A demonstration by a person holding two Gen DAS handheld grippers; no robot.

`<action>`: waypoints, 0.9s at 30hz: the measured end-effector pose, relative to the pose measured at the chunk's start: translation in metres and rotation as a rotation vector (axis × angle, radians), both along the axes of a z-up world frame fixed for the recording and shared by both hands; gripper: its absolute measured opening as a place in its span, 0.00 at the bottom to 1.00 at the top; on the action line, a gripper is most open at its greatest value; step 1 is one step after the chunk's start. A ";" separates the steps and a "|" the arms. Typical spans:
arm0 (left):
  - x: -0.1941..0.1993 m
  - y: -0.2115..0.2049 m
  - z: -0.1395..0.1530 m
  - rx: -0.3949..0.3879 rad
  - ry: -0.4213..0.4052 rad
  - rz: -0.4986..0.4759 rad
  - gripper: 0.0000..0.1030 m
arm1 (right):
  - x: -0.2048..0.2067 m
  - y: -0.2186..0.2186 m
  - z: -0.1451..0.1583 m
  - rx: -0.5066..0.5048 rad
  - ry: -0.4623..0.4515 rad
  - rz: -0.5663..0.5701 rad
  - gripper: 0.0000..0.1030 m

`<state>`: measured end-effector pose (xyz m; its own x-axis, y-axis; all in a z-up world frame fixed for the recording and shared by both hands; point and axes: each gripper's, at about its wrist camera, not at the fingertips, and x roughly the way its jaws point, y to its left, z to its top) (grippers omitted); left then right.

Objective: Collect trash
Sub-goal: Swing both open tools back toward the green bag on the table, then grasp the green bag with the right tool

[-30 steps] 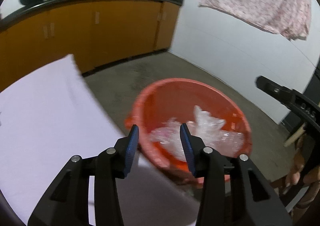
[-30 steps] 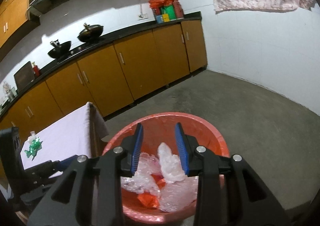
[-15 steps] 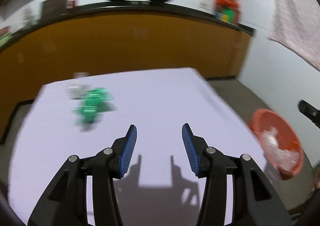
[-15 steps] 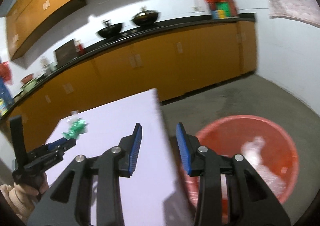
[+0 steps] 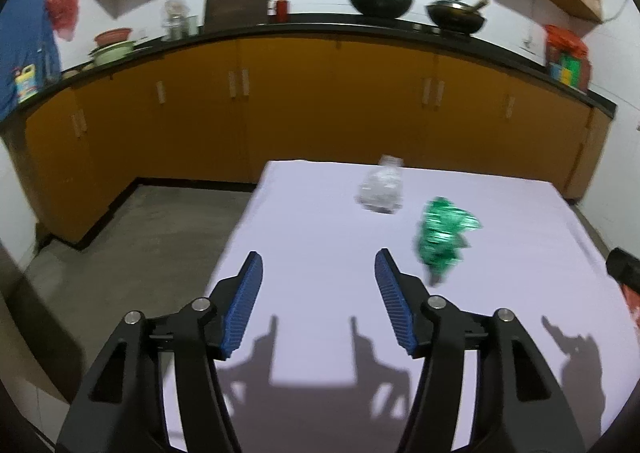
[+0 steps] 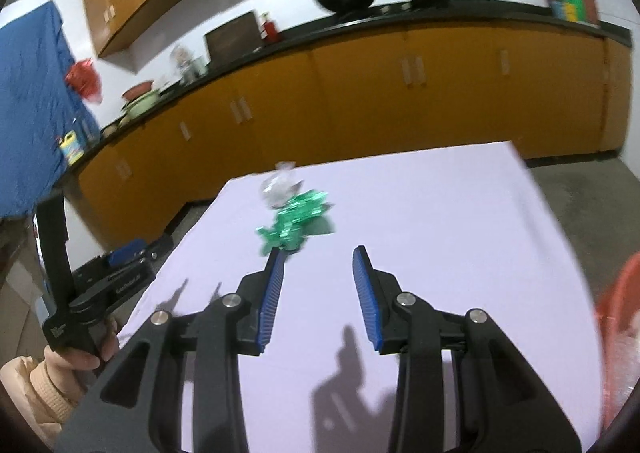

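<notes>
A crumpled green foil wrapper (image 5: 442,235) (image 6: 296,219) lies on the white table (image 5: 320,237) (image 6: 440,213), and a crumpled clear plastic piece (image 5: 380,189) (image 6: 280,185) lies just behind it. My left gripper (image 5: 318,269) hovers over the table's near part, left of the green wrapper; its jaws are opening and nothing is between them. My right gripper (image 6: 318,265) is open and empty, its left fingertip just short of the wrapper. The left gripper (image 6: 132,249) also shows at the table's left edge, held by a hand (image 6: 76,357).
The red trash tub (image 6: 618,325) stands on the floor past the table's right edge. Orange cabinets (image 5: 320,113) under a black counter with woks (image 5: 380,3) run along the far wall. Grey floor (image 5: 132,253) lies left of the table.
Both grippers swung left, away from the red tub and over the white table. The green wrapper and clear plastic came into view ahead. The left jaws have spread wider.
</notes>
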<state>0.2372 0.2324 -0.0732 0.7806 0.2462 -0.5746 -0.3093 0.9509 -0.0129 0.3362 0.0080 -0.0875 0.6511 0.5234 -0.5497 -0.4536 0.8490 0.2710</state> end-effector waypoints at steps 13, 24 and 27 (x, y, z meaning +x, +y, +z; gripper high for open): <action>0.030 0.065 -0.010 0.006 -0.016 0.126 0.67 | 0.048 0.098 -0.051 -0.081 0.074 0.090 0.36; 0.060 0.063 -0.020 -0.036 0.011 0.097 0.68 | 0.078 0.113 -0.070 -0.108 0.096 0.076 0.08; 0.065 0.052 -0.019 -0.032 0.004 0.074 0.72 | 0.072 0.101 -0.070 -0.108 0.090 0.087 0.07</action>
